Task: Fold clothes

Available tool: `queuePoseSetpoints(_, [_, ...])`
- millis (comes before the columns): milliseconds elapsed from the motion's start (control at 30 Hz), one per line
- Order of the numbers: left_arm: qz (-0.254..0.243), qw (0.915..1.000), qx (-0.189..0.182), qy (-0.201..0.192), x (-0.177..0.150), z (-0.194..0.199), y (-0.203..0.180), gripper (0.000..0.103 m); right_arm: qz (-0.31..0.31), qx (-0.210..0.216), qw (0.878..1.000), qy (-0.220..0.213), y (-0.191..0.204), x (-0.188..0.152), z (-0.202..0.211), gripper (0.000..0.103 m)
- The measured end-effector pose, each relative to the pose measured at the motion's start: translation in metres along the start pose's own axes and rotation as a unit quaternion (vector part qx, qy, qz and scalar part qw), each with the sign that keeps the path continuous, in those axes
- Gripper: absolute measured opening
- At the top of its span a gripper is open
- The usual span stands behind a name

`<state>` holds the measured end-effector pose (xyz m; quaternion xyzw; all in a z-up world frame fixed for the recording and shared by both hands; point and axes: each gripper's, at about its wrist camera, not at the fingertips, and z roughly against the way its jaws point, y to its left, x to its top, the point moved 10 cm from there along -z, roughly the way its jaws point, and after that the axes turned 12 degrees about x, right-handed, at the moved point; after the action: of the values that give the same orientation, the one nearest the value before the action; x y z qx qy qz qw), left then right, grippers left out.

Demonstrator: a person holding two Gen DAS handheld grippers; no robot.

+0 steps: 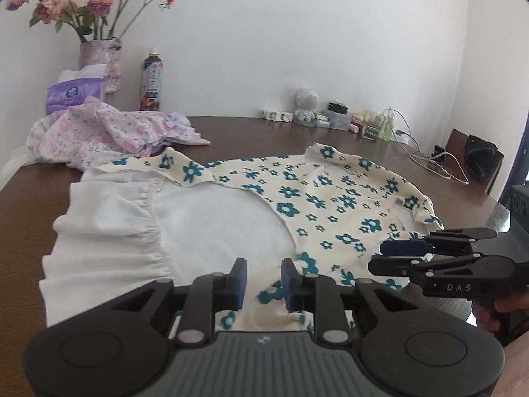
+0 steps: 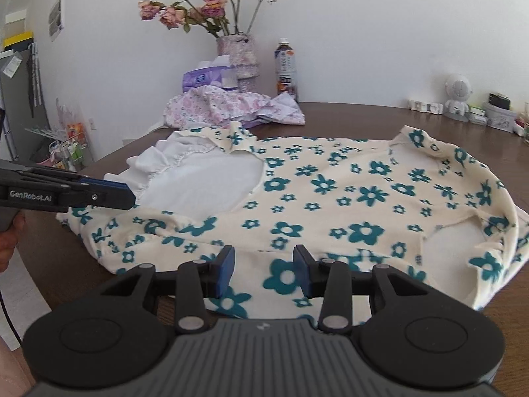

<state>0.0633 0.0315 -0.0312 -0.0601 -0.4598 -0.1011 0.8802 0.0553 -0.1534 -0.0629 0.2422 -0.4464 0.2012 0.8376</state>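
Observation:
A cream garment with teal flowers (image 1: 330, 205) (image 2: 363, 198) lies spread on the brown table (image 1: 33, 198) (image 2: 363, 115). Its white ruffled part (image 1: 132, 225) (image 2: 205, 178) is towards the left. My left gripper (image 1: 264, 281) stands open just over the garment's near edge, with flowered cloth showing through the gap. In the right wrist view the left gripper (image 2: 130, 198) reaches in from the left, side on, above the near left corner. My right gripper (image 2: 264, 271) is open above the near hem, holding nothing. From the left wrist view the right gripper (image 1: 375, 257) hovers over the garment's right end.
A crumpled pink floral garment (image 1: 109, 135) (image 2: 231, 106) lies at the back. Behind it stand a vase of dried roses (image 1: 99, 63), a purple tissue pack (image 1: 74, 94) and a bottle (image 1: 152, 81). Small items and cables (image 1: 413, 145) line the wall at right.

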Motion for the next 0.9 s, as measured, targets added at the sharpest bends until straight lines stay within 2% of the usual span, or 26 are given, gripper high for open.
queuePoseSetpoints(100, [-0.014,0.9992,0.015,0.035,-0.01,-0.015,-0.002,0.021,-0.016,-0.02,1.0,-0.004,-0.015,-0.007,0.009,0.039])
queuePoseSetpoints(200, [0.009,0.9977,0.04,0.053,-0.019,-0.023,0.015,0.019,-0.025,-0.031,0.999,-0.011,-0.027,-0.01,0.018,0.039])
queuePoseSetpoints(267, [0.011,0.9977,0.044,0.05,-0.021,-0.022,0.02,0.016,-0.028,-0.029,0.999,-0.015,-0.03,-0.011,0.02,0.039])
queuePoseSetpoints(567, [-0.005,0.997,0.055,0.053,-0.019,-0.021,0.015,0.017,-0.019,-0.033,0.999,-0.022,-0.028,-0.012,0.021,0.041])
queuePoseSetpoints(700, [-0.009,0.998,0.05,0.037,-0.012,-0.014,0.009,0.017,-0.024,-0.033,0.998,-0.037,-0.027,-0.007,0.032,0.044])
queuePoseSetpoints(800, [-0.012,0.998,0.054,0.029,-0.007,-0.01,0.008,0.024,-0.017,-0.049,0.997,-0.059,-0.034,0.002,0.051,0.053])
queuePoseSetpoints(900, [-0.013,0.9977,0.061,0.028,-0.004,-0.007,0.009,0.029,-0.013,-0.072,0.995,-0.068,-0.05,0.004,0.072,0.057])
